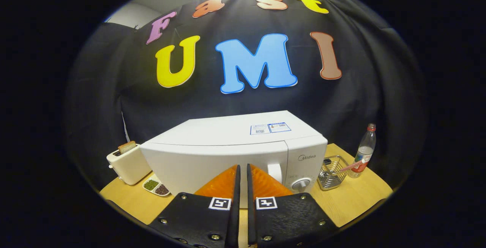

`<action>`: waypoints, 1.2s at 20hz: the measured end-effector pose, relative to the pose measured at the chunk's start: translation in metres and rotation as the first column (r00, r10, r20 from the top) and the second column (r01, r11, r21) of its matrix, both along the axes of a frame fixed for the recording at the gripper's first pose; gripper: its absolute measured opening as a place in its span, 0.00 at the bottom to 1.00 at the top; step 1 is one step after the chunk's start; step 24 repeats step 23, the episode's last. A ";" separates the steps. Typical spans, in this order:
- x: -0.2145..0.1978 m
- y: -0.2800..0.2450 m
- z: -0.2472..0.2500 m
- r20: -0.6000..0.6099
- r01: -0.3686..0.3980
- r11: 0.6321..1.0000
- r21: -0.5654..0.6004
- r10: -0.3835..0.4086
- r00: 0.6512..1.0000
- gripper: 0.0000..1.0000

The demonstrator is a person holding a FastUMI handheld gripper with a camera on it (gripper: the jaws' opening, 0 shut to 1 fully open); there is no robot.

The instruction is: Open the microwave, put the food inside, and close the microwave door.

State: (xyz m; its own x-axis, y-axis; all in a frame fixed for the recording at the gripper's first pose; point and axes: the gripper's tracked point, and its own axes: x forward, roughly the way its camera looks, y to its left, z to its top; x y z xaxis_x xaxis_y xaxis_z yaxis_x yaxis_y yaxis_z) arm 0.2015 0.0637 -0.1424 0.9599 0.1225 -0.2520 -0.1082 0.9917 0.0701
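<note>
A white microwave stands on the wooden table just beyond my fingers, its door closed. The door handle is a white vertical bar right of my fingertips, beside the control panel with a round dial. My gripper is shut, the two fingers nearly touching with nothing between them, pointing at the door's lower right part. I cannot tell whether the tips touch the door.
A cream toaster with a bread slice stands left of the microwave. A small divided dish of grains lies in front of it. Right of the microwave are a wire basket and a plastic bottle.
</note>
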 end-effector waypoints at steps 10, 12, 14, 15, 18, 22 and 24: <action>-0.081 -0.003 0.062 0.098 -0.003 0.999 -0.031 0.007 0.995 0.02; -0.099 -0.004 0.071 0.110 0.002 0.999 -0.033 0.002 0.994 0.02; -0.118 -0.011 0.077 0.118 0.008 0.999 -0.037 -0.004 0.993 0.02; -0.128 -0.014 0.080 0.121 0.012 0.999 -0.037 -0.007 0.993 0.02; -0.156 -0.024 0.085 0.128 0.025 0.999 -0.037 -0.020 0.992 0.02; -0.190 -0.040 0.089 0.134 0.046 0.998 -0.032 -0.041 0.990 0.02; -0.198 -0.043 0.090 0.136 0.053 0.998 -0.030 -0.048 0.990 0.02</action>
